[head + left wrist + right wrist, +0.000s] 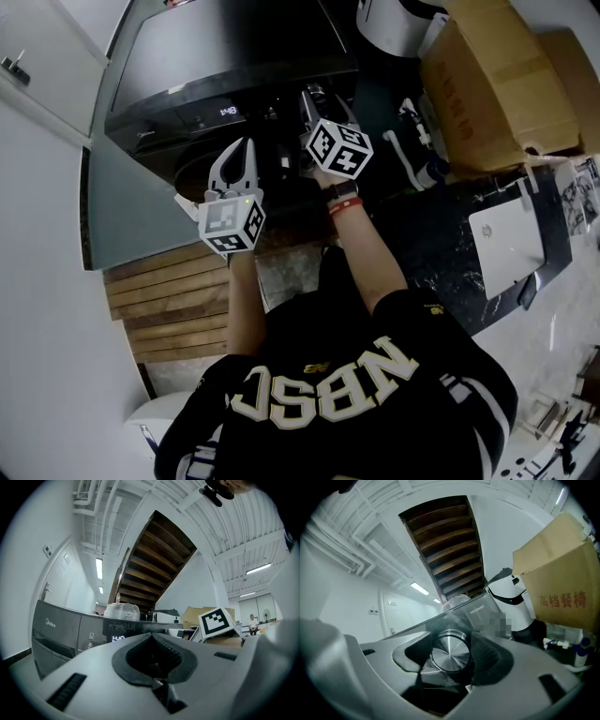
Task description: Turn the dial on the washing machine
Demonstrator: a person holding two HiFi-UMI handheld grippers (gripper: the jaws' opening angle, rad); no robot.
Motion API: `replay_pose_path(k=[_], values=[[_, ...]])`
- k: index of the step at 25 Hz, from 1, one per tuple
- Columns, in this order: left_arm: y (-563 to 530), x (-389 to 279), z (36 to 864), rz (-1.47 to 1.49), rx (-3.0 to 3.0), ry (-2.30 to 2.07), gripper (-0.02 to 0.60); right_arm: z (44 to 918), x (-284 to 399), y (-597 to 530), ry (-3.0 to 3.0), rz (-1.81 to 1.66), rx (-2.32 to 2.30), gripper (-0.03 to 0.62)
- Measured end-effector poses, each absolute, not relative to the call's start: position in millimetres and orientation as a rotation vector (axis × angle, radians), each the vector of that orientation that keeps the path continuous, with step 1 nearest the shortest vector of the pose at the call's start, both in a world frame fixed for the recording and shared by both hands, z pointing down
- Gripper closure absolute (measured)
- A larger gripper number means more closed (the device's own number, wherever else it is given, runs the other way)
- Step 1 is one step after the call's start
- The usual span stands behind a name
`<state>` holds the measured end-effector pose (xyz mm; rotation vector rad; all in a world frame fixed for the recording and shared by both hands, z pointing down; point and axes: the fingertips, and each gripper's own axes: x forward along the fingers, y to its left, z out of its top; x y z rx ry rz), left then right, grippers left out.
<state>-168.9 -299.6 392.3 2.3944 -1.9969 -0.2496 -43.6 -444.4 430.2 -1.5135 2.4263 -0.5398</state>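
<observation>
Dial (449, 657), round brushed silver, sits clamped in the right hand-held gripper (452, 646); left hand-held gripper (151, 635) closed, empty.

Dark marbled surface (441, 246) beside the washing machine (225, 56), bearing a flat white panel (506, 234) near its edge. Plastic-wrapped bundle (121, 610) resting on the machine's top; cardboard box (487, 84) standing nearby.
</observation>
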Motion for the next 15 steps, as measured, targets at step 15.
replay_pose_path(k=[15], values=[[-301.4,-167.4,392.4,-0.256,2.397,-1.987,0.568,436.5,-40.0,-447.7,2.243,-0.822,-1.38,0.327]])
